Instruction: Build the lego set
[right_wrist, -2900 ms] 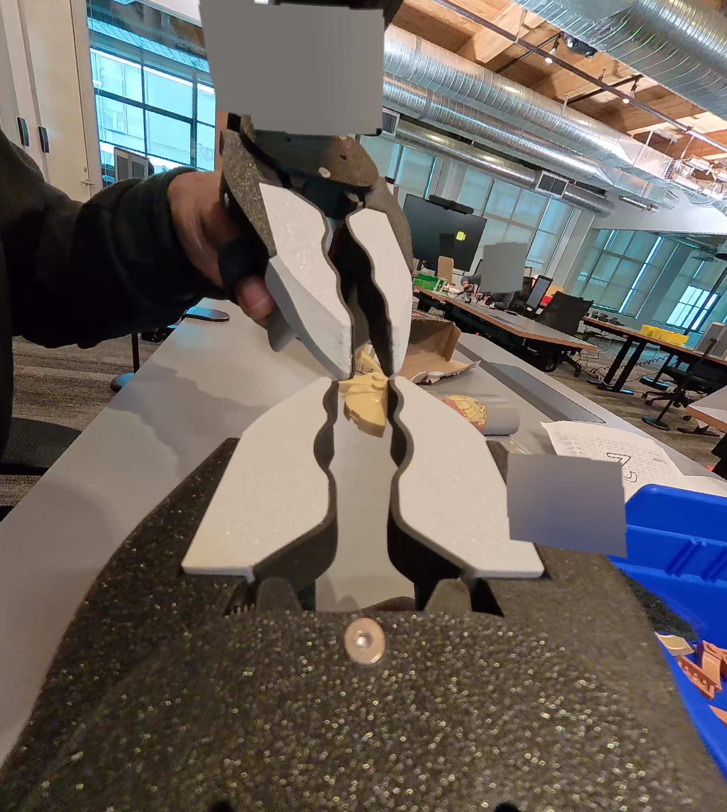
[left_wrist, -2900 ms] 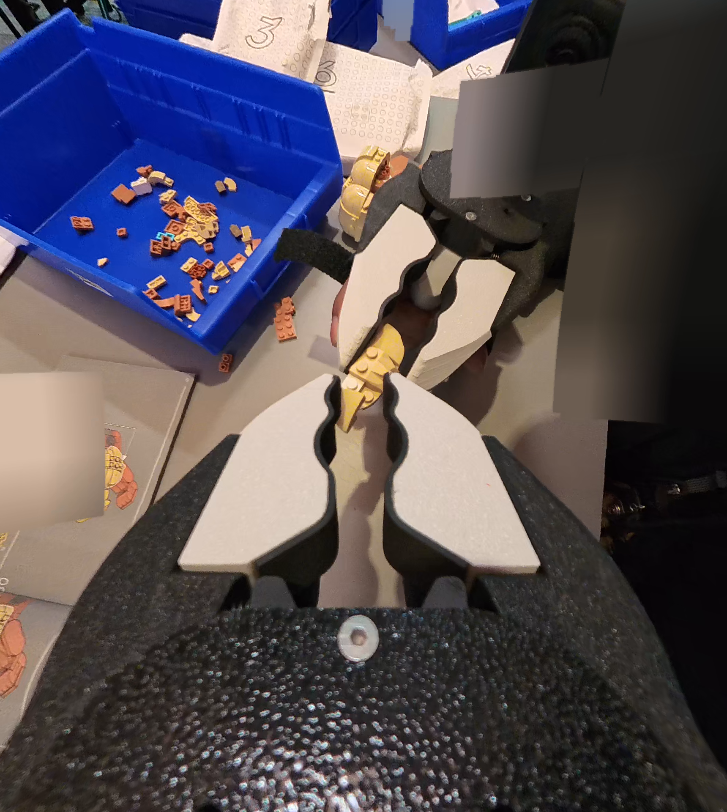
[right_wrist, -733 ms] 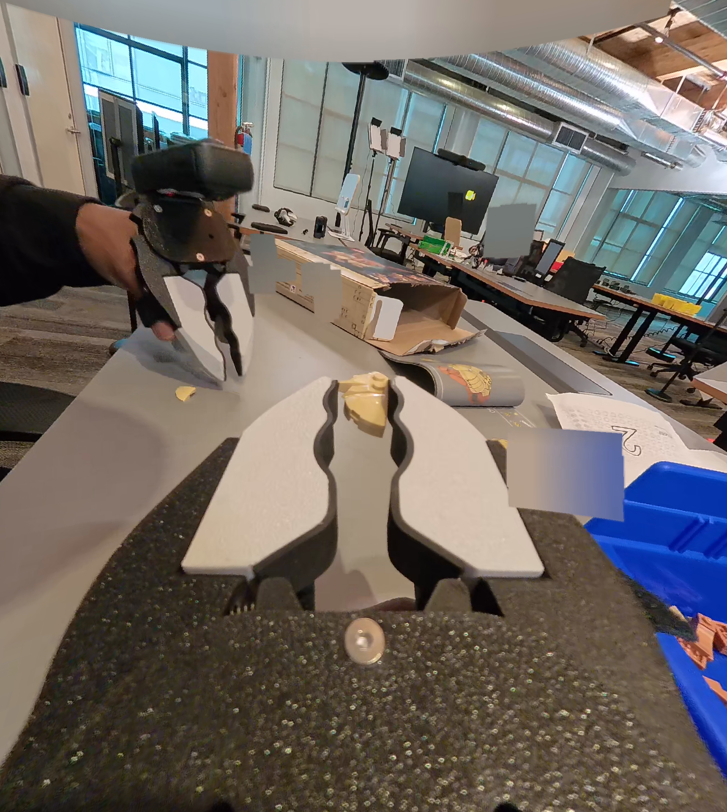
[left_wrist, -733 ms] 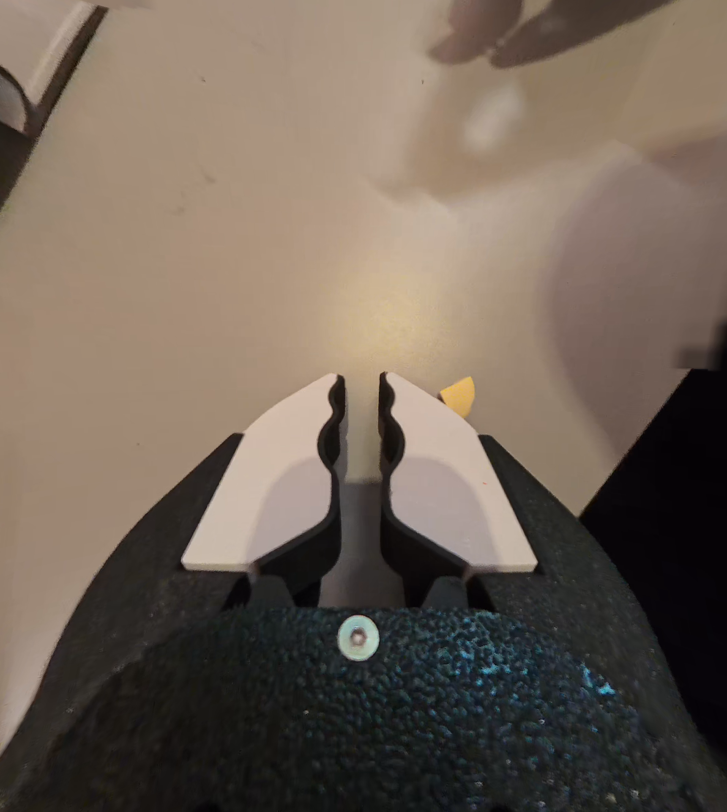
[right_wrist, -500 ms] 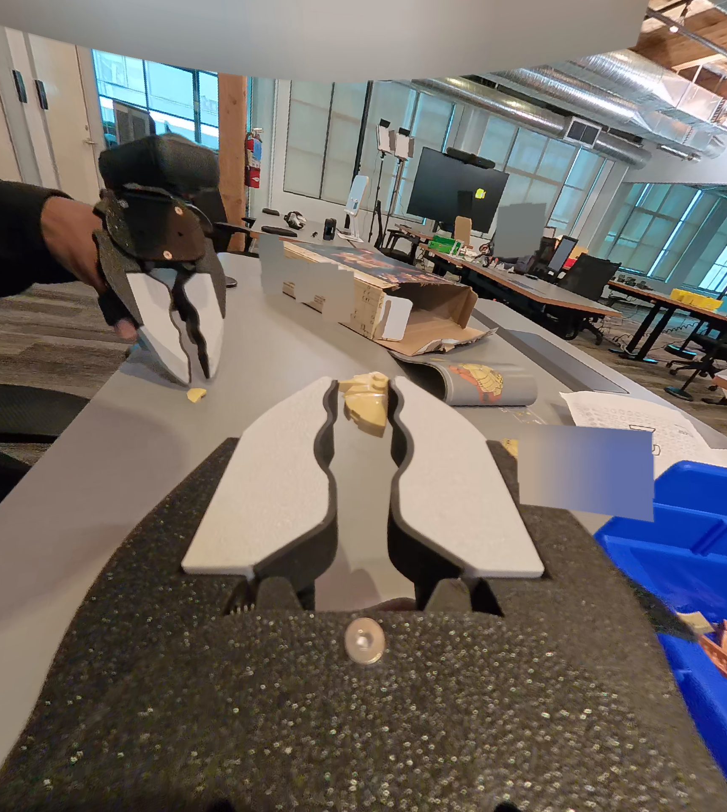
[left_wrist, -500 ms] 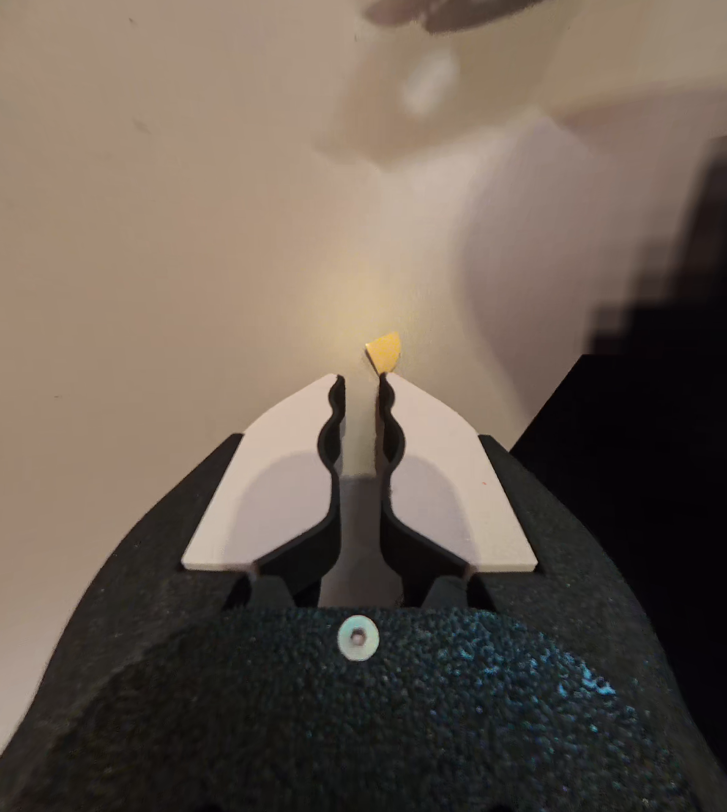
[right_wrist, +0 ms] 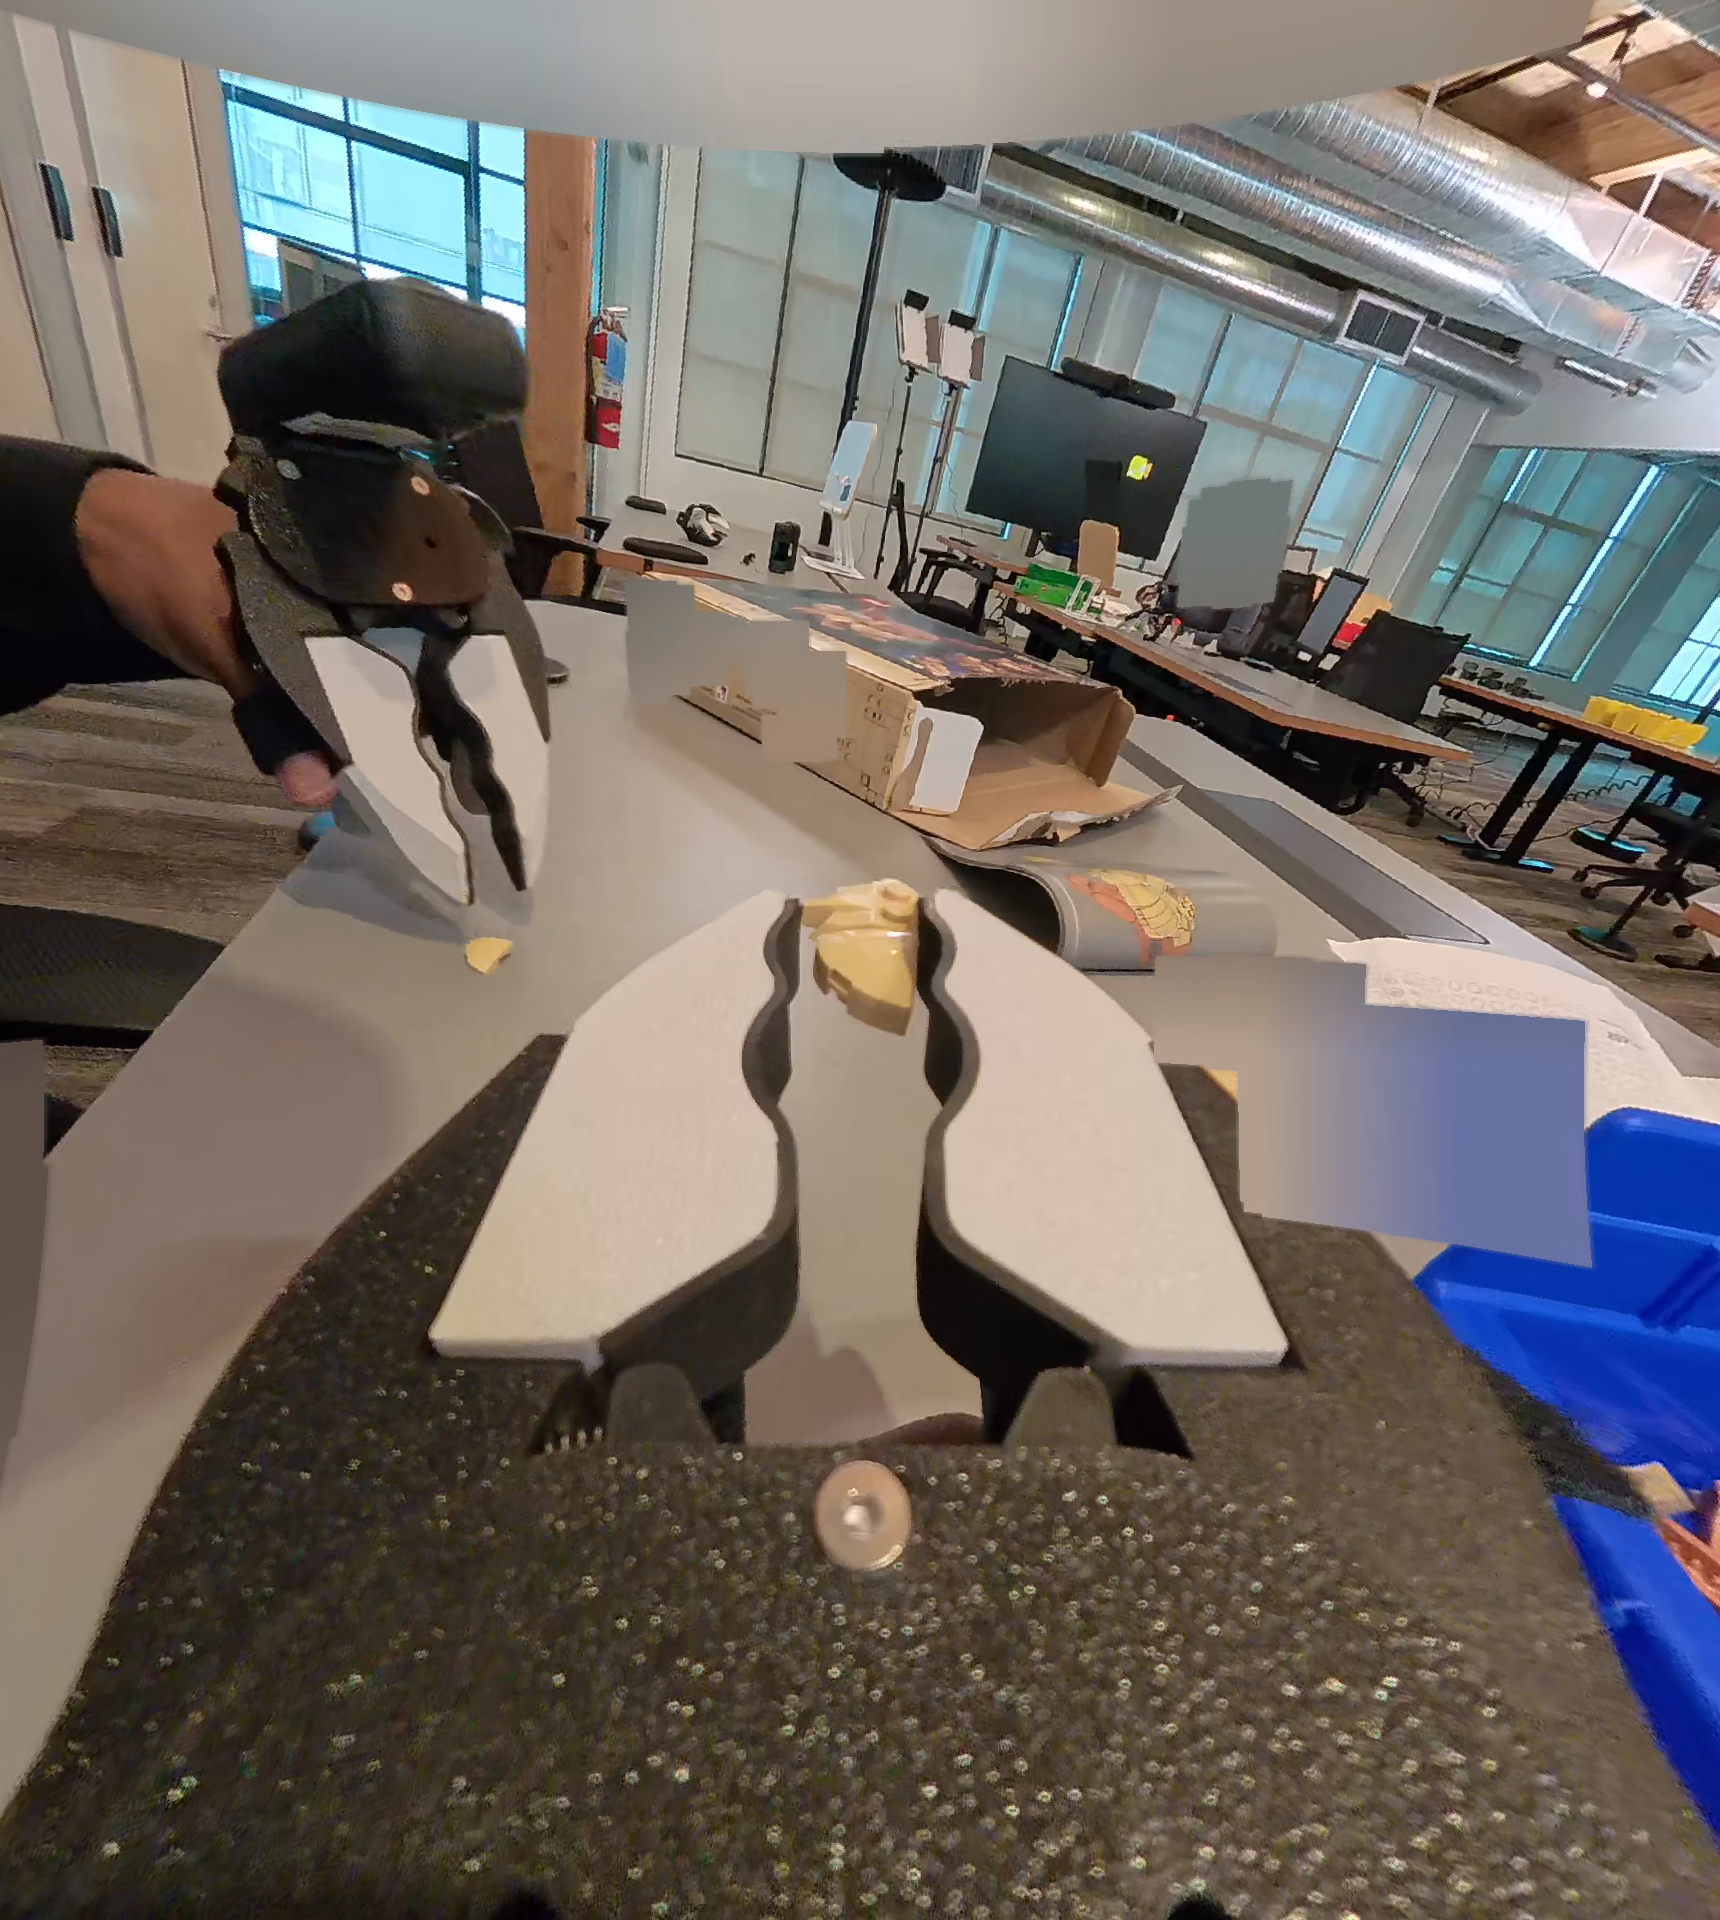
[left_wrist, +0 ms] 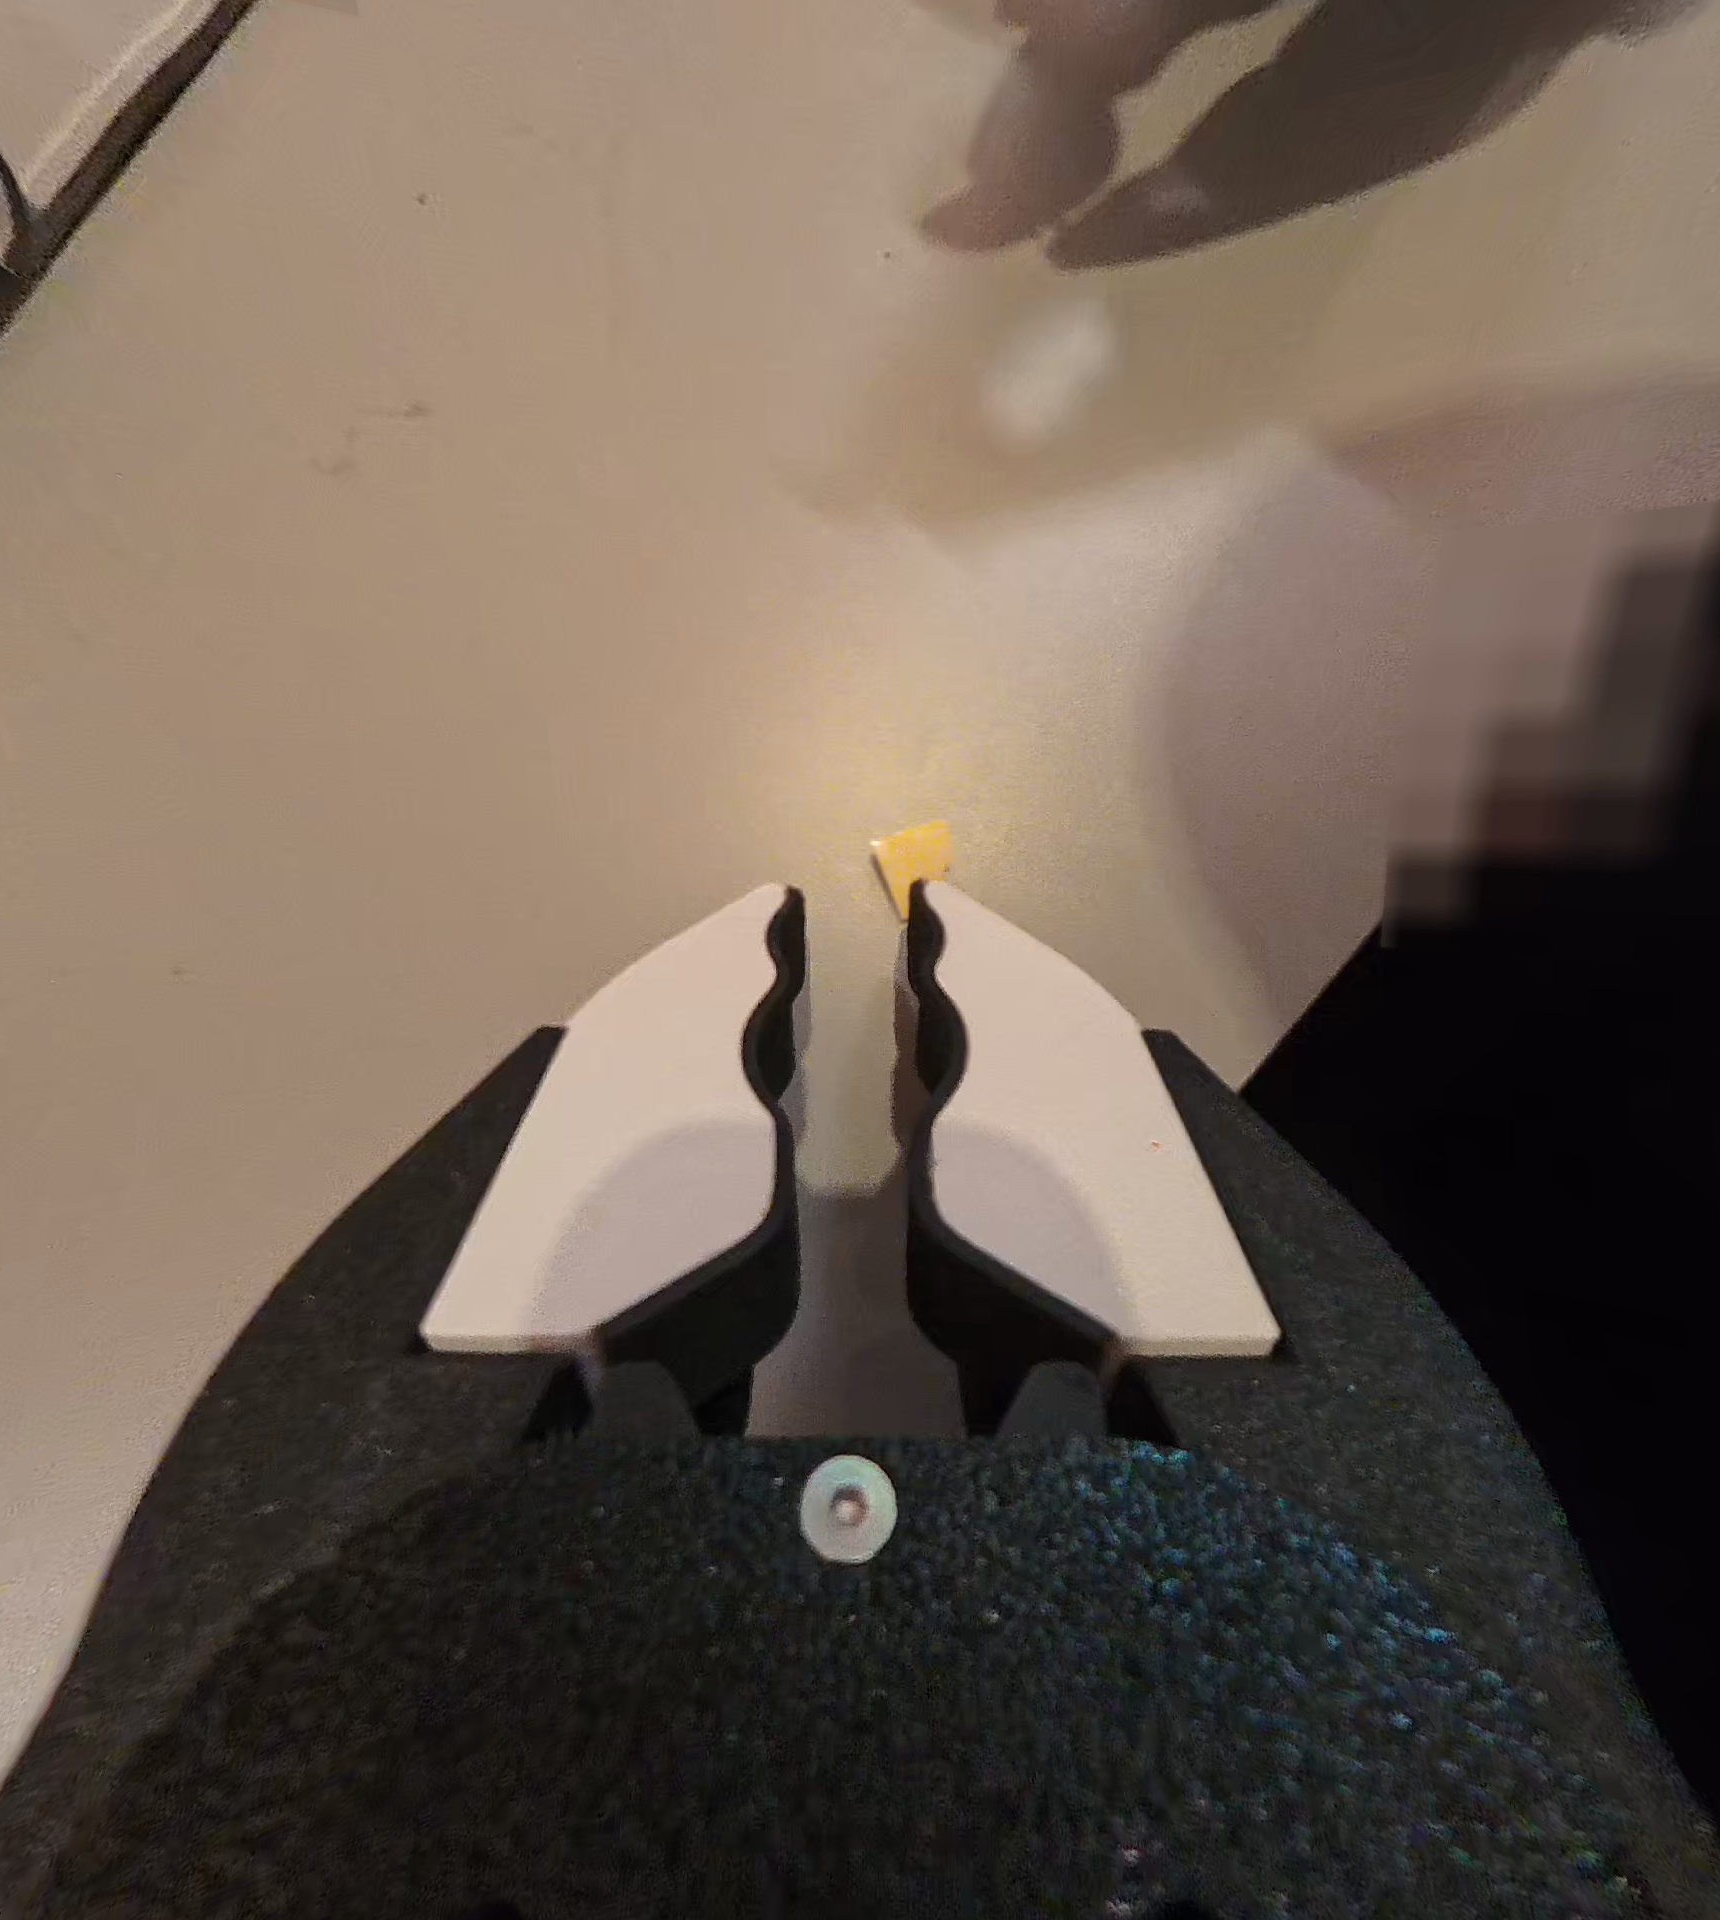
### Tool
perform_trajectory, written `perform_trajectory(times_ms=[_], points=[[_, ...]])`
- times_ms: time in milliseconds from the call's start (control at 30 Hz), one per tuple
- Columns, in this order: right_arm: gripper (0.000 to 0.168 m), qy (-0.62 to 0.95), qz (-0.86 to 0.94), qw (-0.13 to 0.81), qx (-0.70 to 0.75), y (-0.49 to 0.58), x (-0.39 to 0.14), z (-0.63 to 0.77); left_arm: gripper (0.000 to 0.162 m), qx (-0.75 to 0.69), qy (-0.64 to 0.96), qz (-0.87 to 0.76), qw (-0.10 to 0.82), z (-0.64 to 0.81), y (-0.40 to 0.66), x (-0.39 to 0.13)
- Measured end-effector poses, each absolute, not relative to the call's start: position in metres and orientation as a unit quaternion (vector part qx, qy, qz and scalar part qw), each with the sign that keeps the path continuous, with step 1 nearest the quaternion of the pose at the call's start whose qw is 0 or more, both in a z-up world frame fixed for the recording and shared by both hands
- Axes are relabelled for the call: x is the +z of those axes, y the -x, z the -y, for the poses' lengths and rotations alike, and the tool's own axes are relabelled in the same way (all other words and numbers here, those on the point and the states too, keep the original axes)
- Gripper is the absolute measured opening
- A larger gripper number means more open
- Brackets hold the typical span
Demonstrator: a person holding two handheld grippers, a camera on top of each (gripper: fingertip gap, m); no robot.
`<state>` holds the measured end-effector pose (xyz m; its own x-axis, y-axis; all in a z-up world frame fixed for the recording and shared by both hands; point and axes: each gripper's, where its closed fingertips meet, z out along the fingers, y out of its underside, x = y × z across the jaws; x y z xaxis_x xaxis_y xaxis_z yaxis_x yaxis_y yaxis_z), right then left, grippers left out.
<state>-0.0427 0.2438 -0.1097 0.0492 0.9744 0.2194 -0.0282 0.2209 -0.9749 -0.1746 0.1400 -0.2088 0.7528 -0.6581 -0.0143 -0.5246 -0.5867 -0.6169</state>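
My right gripper (right_wrist: 856,904) is shut on a small tan lego assembly (right_wrist: 861,951) and holds it above the grey table (right_wrist: 243,1091). A small loose tan lego piece (left_wrist: 913,857) lies on the table just beyond my left gripper's right fingertip. My left gripper (left_wrist: 851,899) is slightly open and empty, pointing down at the table. In the right wrist view the left gripper (right_wrist: 492,883) is at the left, held by a hand, its tips just above the tan piece (right_wrist: 488,953).
A blue bin (right_wrist: 1666,1299) with brown bricks stands at the right. An open cardboard box (right_wrist: 939,727), a curled instruction booklet (right_wrist: 1126,914) and a paper sheet (right_wrist: 1458,997) lie farther back. The table's edge (left_wrist: 1303,1039) runs close to the right of the loose piece. My right fingertips sit around 20 cm from my left ones.
The left gripper has left the right gripper, gone to the table at the left, and no longer holds the tan piece, which lies at its tips. The right gripper still holds its assembly.
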Motion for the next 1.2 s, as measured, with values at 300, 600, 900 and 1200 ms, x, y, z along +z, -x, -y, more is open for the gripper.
perform_trajectory(times_ms=[300,600,900,1200], points=[[0.021,0.44,0.539,0.569,0.438,0.044,-0.111,-0.238,0.019,-0.077,0.882,-0.36,0.295,-0.158,0.172,-0.225],[0.021,0.437,0.54,0.572,0.436,0.043,-0.109,-0.237,0.021,-0.084,0.861,-0.396,0.309,-0.175,0.169,-0.223],[0.021,0.435,0.547,0.566,0.437,0.044,-0.112,-0.232,0.031,-0.191,0.771,-0.507,0.335,-0.171,0.153,-0.213],[0.021,0.435,0.552,0.561,0.438,0.045,-0.115,-0.231,0.024,-0.22,0.754,-0.544,0.297,-0.169,0.153,-0.224]])
